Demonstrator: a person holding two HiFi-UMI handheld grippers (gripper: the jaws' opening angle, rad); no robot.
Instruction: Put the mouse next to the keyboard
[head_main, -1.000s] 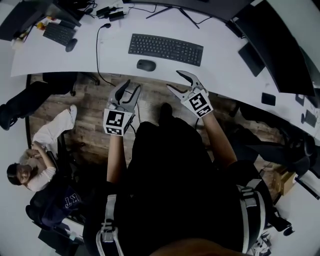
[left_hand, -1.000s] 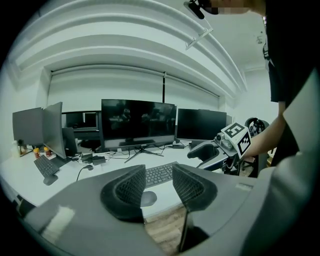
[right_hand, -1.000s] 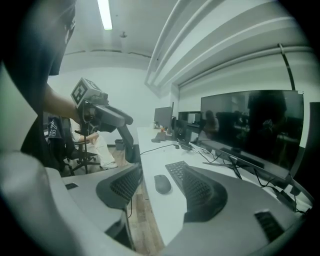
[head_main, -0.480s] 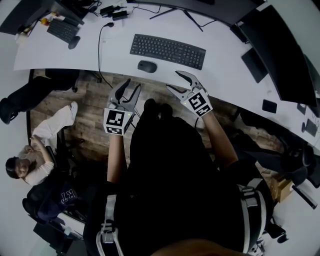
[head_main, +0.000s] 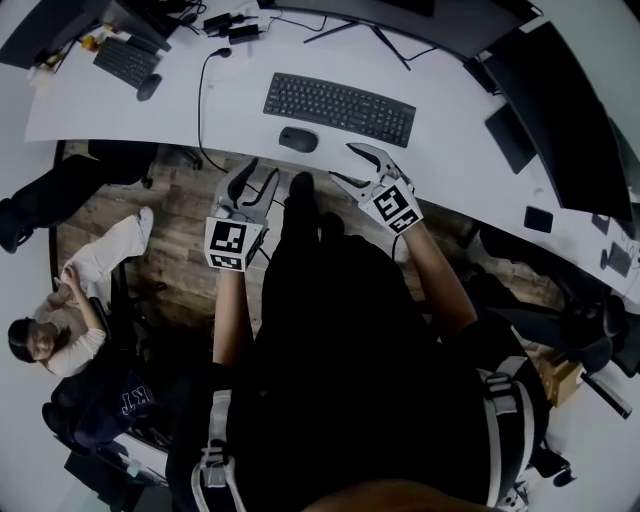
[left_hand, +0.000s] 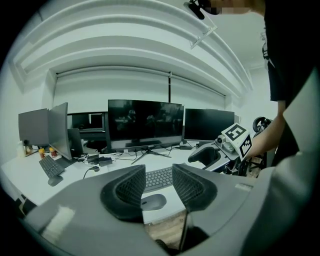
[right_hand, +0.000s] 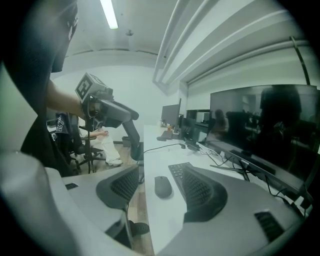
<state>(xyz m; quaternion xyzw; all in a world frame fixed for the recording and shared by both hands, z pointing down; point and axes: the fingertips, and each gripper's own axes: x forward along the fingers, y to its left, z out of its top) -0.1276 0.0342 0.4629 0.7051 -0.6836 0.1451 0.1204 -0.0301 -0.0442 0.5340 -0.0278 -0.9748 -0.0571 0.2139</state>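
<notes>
**Both grippers held open short of the desk; mouse lying by the keyboard**

A dark grey oval computer mouse (head_main: 298, 140) is seen lying on the white curved desk (head_main: 440, 150), near its front edge. It is placed just in front of the left half of the black flat full-size keyboard (head_main: 340, 108), close to it but not touching. A large dark monitor on a splayed stand (left_hand: 145, 122) is set behind the keyboard.

The left gripper (head_main: 255, 172) is held over the wooden plank floor (head_main: 180, 230), short of the desk edge. Its jaws are spread wide and nothing is gripped between the ribbed pads; in the left gripper view the mouse and keyboard are only seen through the gap, farther off.

The right gripper (head_main: 350, 165) is held at the desk edge, to the right of the mouse and in front of the keyboard. Its jaws are also spread wide and nothing is held; in the right gripper view the mouse is framed between them but lies beyond the tips, untouched.

At the far left of the desk a second, smaller black keyboard (head_main: 125, 62) is set. A thin black cable (head_main: 200, 100) is run across the desktop. A person in a white top (head_main: 60, 320) is seated on the floor side, at the left.
</notes>
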